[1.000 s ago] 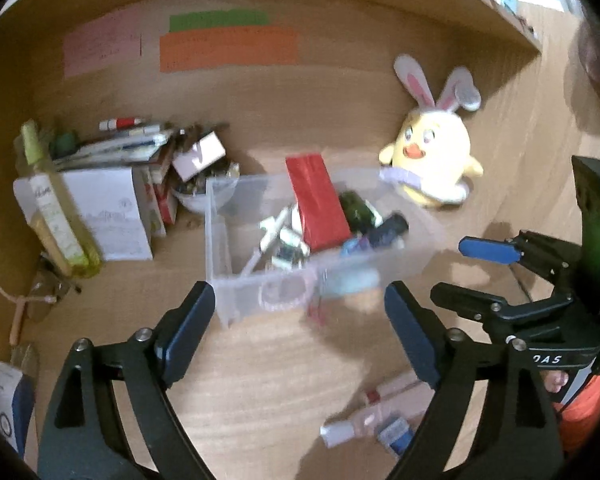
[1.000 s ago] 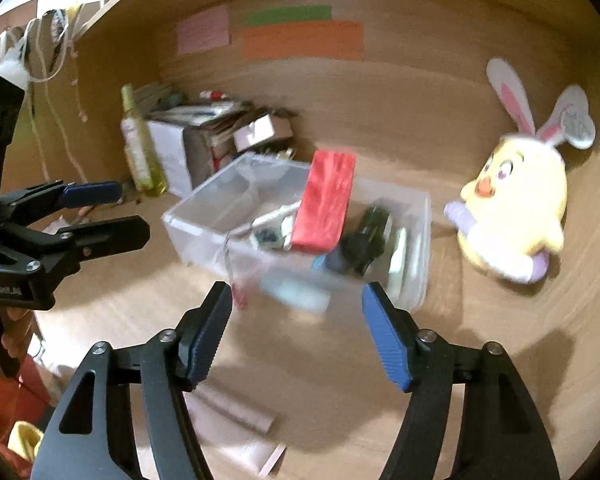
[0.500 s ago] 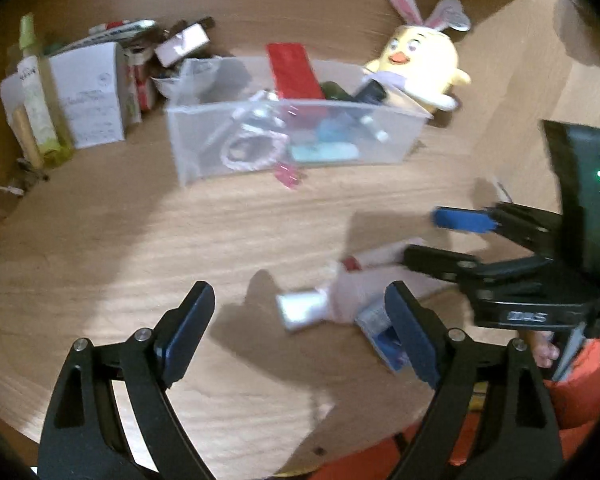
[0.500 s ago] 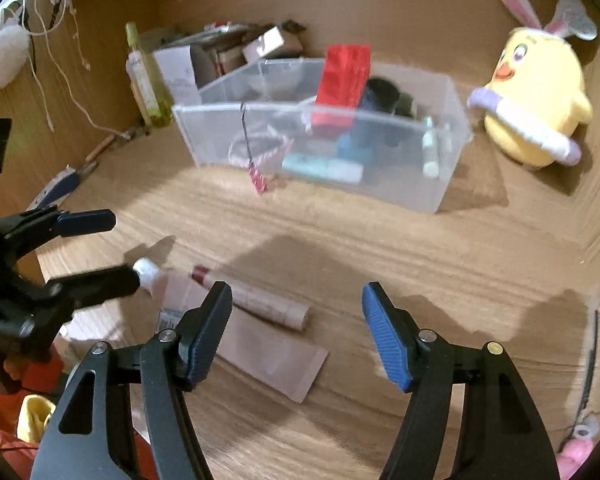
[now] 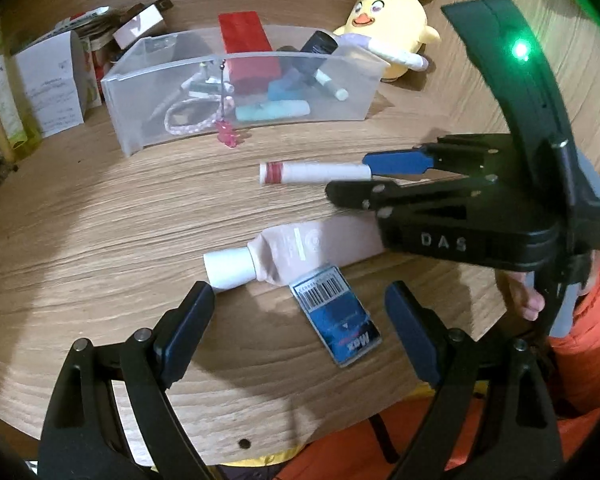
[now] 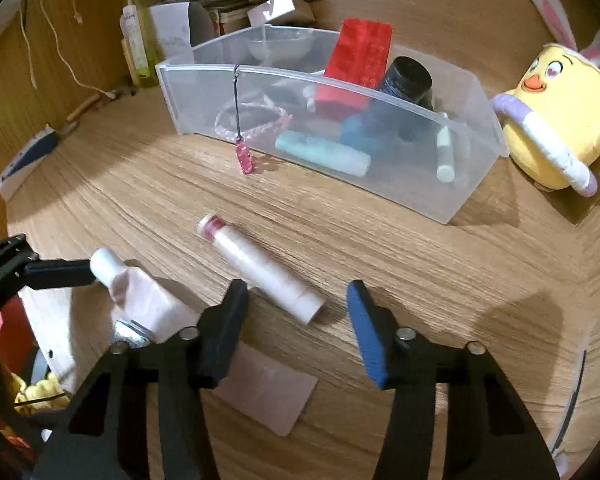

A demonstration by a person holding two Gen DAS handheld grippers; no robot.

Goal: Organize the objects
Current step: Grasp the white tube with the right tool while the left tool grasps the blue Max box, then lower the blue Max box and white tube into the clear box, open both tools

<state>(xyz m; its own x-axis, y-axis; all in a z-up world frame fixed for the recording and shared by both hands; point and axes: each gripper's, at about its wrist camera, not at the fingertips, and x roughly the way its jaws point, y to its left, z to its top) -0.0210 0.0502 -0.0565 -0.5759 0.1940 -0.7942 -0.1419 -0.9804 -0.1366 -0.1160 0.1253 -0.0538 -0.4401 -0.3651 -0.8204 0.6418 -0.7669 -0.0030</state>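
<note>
A clear plastic bin (image 5: 352, 92) (image 6: 472, 168) holds a red box, tubes, a dark bottle and a pink cord. On the table in front lie a slim white tube with a red cap (image 5: 314, 172) (image 6: 260, 266), a pink squeeze tube with a white cap (image 5: 292, 250) (image 6: 140, 292) and a blue barcoded packet (image 5: 336, 314). My left gripper (image 5: 300, 324) is open, low over the pink tube's cap and the packet. My right gripper (image 6: 296, 326) (image 5: 356, 178) is open, its fingers either side of the slim tube's end.
A yellow chick plush (image 5: 384, 28) (image 6: 556, 120) sits right of the bin. Boxes, papers and a green bottle (image 6: 134, 32) stand at the back left. A pink charm (image 6: 244, 158) hangs over the bin's front wall. The table's front edge (image 5: 260, 440) is close below.
Both grippers have pulled back from the bin and dropped toward the front of the table. The slim tube, pink tube and packet now lie close under them.
</note>
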